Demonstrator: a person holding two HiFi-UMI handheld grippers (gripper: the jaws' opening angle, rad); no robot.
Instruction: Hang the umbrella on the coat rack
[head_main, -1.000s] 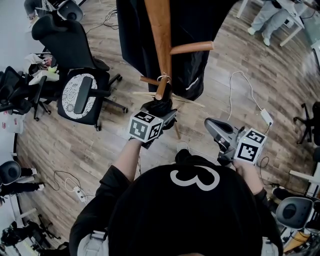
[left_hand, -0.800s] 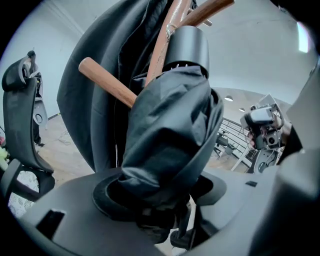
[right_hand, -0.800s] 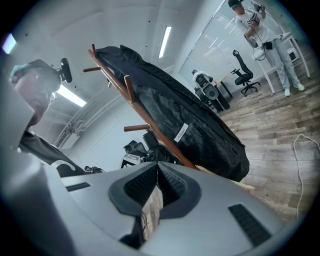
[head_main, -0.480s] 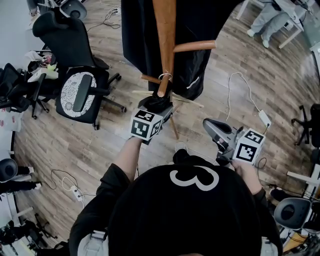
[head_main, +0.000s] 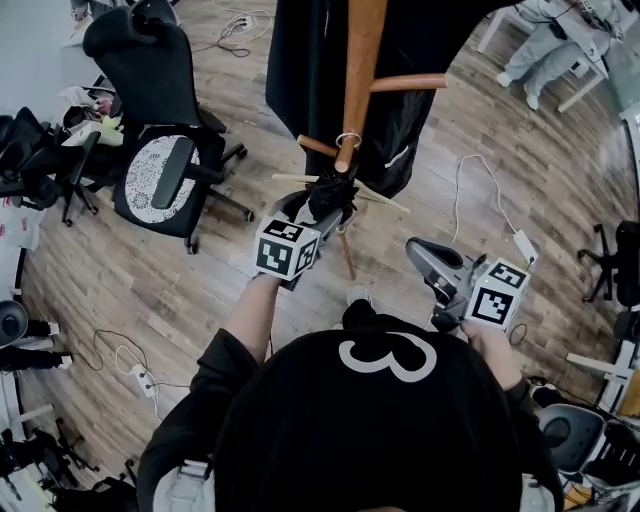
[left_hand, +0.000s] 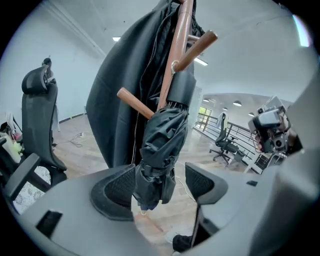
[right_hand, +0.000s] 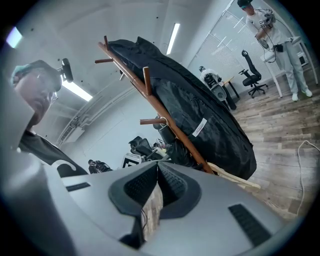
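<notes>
Left tongs (left_hand: 161, 181) are held forward on an outstretched forearm and tipped slightly downward. The jaws are spread wide, having just been opening, with the folded black umbrella (left_hand: 161, 150) hanging between them. The fabric lies close against one pad; contact is possible but not resolved. The umbrella is suspended by its loop from a peg (left_hand: 196, 48) of the coat rack (head_main: 358, 70). Right tongs (right_hand: 157, 176) are held back at the person's right, near level and well apart from the rack, jaws pressed together on nothing.

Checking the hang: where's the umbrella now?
Left gripper view, centre: the umbrella hangs from a coat rack peg, between the left gripper's jaws, which have just been opening.
</notes>
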